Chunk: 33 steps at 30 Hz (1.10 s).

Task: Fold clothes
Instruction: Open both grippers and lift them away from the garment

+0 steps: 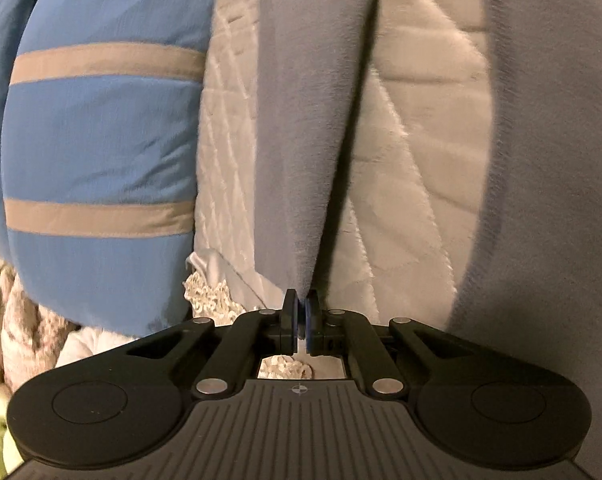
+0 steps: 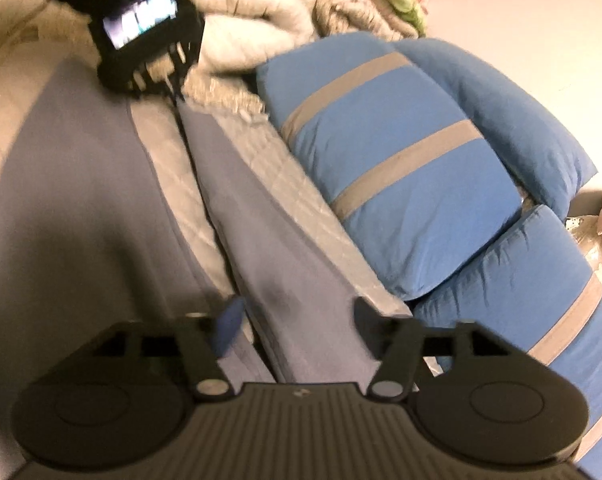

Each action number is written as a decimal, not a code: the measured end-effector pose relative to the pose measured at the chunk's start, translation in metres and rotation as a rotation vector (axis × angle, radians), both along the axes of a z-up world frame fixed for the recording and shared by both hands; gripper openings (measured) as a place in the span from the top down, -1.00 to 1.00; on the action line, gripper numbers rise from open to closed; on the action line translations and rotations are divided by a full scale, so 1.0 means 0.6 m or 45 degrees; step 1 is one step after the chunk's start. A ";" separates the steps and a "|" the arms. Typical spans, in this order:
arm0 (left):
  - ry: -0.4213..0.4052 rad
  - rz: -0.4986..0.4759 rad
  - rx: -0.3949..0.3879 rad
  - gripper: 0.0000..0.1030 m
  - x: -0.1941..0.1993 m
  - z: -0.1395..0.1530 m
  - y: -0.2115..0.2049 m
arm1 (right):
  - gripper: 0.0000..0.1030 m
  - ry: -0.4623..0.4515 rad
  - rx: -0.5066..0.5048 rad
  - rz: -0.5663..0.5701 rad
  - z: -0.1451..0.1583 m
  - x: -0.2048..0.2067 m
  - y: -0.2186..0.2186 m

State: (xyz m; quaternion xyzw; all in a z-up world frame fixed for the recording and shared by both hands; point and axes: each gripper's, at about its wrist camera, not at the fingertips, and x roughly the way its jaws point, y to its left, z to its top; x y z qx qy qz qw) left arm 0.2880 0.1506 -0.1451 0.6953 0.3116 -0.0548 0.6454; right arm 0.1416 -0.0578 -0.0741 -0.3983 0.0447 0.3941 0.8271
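Between the spread right tool (image 2: 295,316), the grey garment (image 2: 269,240) stretches lengthwise toward the left tool (image 1: 301,312), pinching it.

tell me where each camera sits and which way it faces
Left wrist: rides the left gripper, looking along its shut fingers, which pinch the grey cloth lying on the white quilt; blue pillow to the left.
Right wrist: rides the right gripper, jaws open over the grey cloth, looking along it to the left gripper at its far end; blue pillow to the right.
Shared: grey cloth, quilt, blue pillow, left gripper.
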 end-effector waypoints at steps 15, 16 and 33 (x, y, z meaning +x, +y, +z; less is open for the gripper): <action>-0.116 0.108 -0.542 -0.66 -0.022 0.134 -0.006 | -1.00 0.419 0.275 -0.332 0.025 0.004 -0.220; -0.132 0.104 -0.606 -0.66 -0.023 0.143 -0.007 | -1.00 0.462 0.307 -0.359 0.029 0.006 -0.238; 0.119 0.196 -1.272 -0.66 0.109 0.149 0.046 | -1.00 0.619 0.414 -0.750 0.099 0.123 -0.467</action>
